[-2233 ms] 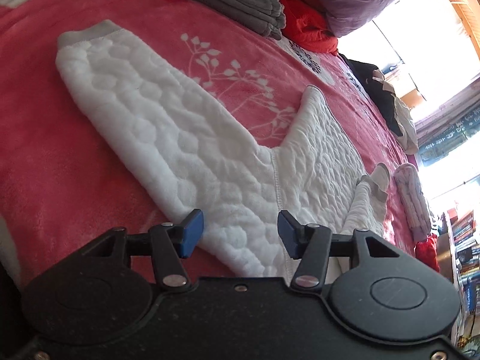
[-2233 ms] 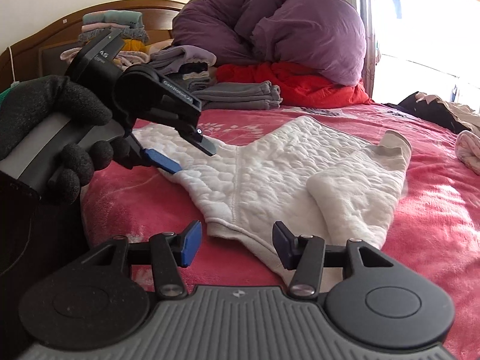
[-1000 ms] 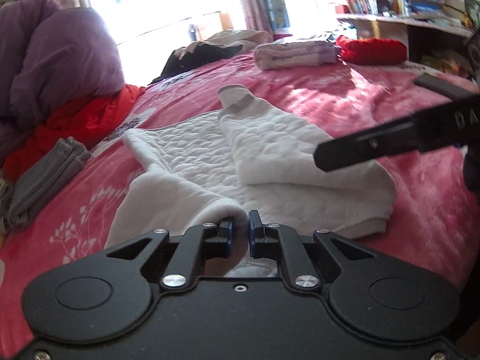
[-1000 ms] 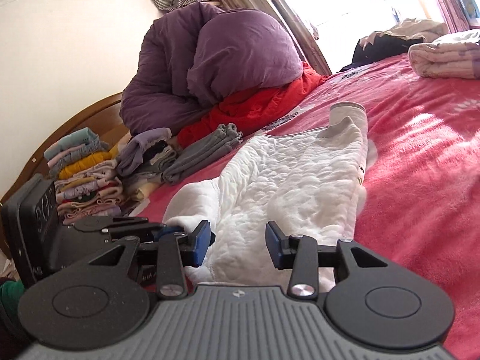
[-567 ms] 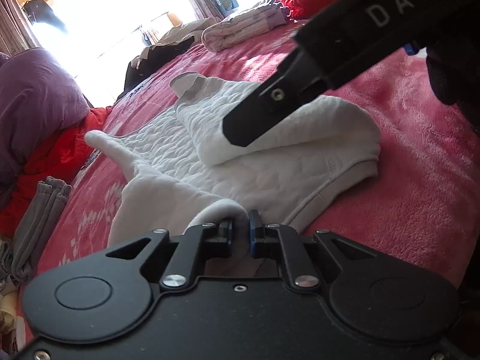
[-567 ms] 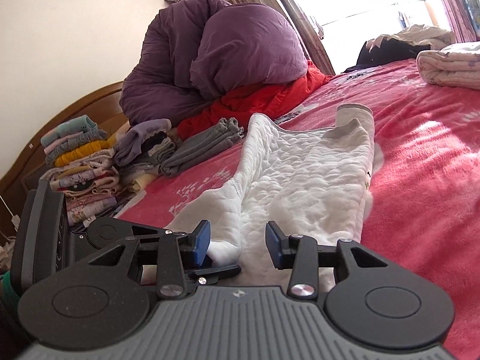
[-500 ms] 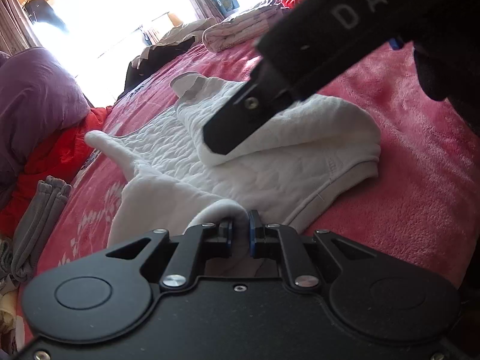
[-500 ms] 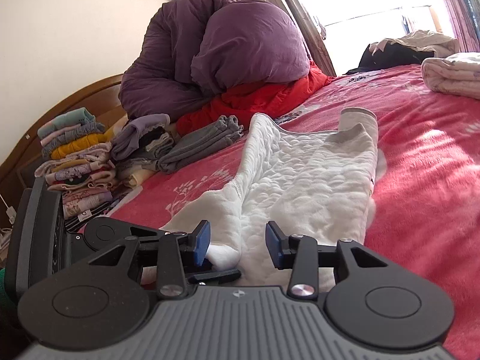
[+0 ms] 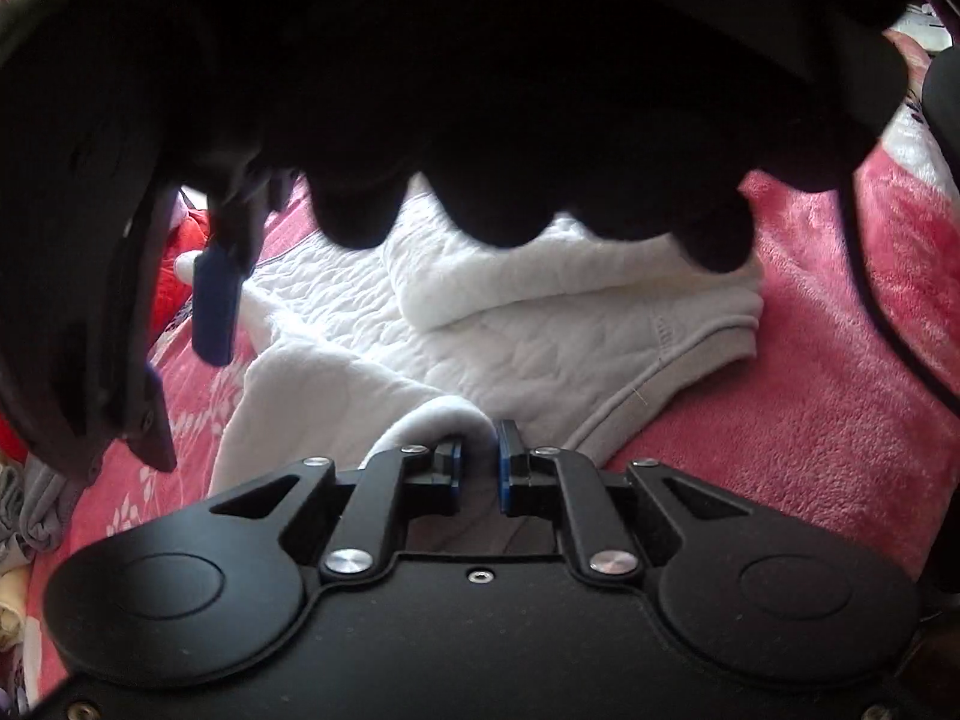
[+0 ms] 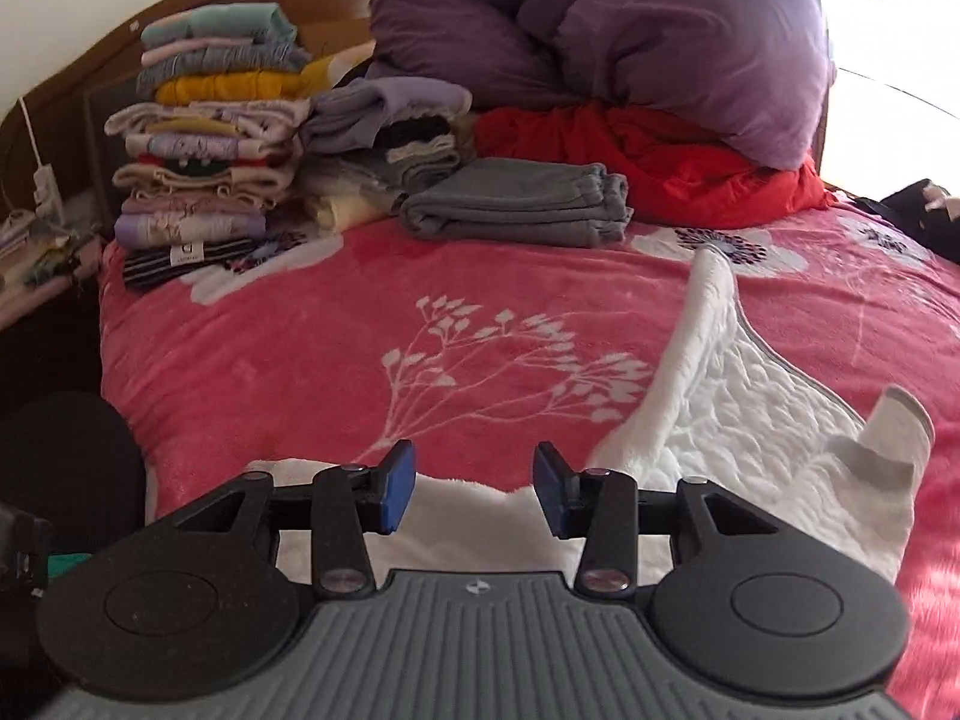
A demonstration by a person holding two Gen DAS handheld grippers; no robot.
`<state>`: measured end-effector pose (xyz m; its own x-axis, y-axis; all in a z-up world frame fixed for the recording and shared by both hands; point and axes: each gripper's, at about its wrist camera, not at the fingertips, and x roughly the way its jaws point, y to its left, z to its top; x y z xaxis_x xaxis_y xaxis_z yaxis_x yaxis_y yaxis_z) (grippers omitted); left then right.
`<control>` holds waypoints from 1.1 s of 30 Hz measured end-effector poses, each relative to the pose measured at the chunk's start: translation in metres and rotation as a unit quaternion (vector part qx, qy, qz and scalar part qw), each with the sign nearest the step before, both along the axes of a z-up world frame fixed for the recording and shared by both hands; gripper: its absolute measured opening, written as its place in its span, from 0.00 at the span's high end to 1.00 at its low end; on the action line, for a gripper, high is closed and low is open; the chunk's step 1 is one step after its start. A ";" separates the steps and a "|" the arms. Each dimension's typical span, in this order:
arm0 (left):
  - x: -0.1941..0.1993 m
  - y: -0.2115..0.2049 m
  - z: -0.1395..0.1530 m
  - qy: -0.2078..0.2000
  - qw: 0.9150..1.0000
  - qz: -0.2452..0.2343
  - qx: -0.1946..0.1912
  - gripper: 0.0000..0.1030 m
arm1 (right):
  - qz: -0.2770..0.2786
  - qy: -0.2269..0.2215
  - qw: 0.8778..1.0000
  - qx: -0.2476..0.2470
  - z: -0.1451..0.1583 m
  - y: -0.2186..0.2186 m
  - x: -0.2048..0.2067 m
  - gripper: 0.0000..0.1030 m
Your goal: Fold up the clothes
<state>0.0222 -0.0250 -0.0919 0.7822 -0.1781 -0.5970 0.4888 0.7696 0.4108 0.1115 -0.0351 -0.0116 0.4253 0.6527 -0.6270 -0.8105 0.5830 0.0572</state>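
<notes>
White quilted trousers [image 9: 540,330] lie on the pink blanket [image 9: 810,408], one leg folded over the body. My left gripper [image 9: 478,468] is shut on a fold of the white trousers and holds it lifted. The other gripper and gloved hand fill the top of the left wrist view, with a blue pad [image 9: 215,306] showing at left. In the right wrist view my right gripper [image 10: 474,489] is open and empty, just above the edge of the white trousers [image 10: 750,432], whose grey cuff [image 10: 900,426] sticks up at right.
A tall stack of folded clothes [image 10: 204,150] stands by the headboard. Folded grey trousers [image 10: 516,204], a red cloth [image 10: 660,174] and a purple duvet [image 10: 660,30] lie at the back. The pink flowered blanket [image 10: 360,312] shows bare in the middle.
My right gripper swung over and in front of the left camera, now blocking its upper view. Its own view turned toward the headboard. My left gripper still holds the fold.
</notes>
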 end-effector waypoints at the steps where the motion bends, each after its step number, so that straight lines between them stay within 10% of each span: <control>1: 0.000 0.000 0.000 0.001 1.000 0.001 -0.002 0.93 | 0.005 0.001 1.000 -0.013 -0.001 0.006 0.002 0.57; 5: 0.001 0.002 0.003 0.009 1.000 0.002 -0.013 0.93 | 0.027 -0.013 0.993 -0.115 -0.017 0.018 0.005 0.62; 12: 0.010 0.002 0.012 0.031 0.998 0.026 -0.047 0.89 | -0.027 0.000 0.989 -0.144 -0.018 -0.036 0.020 0.65; 17: 0.018 0.018 0.021 0.074 0.985 0.060 -0.141 0.51 | -0.060 0.006 0.989 -0.135 -0.014 -0.071 0.025 0.65; 27: 0.021 0.060 0.028 0.134 0.895 0.207 -0.372 0.48 | -0.080 0.053 0.994 0.044 0.007 -0.069 0.026 0.65; 33: 0.012 0.097 0.028 0.137 0.839 0.299 -0.433 0.45 | -0.078 0.091 0.992 -0.039 -0.024 -0.026 0.037 0.66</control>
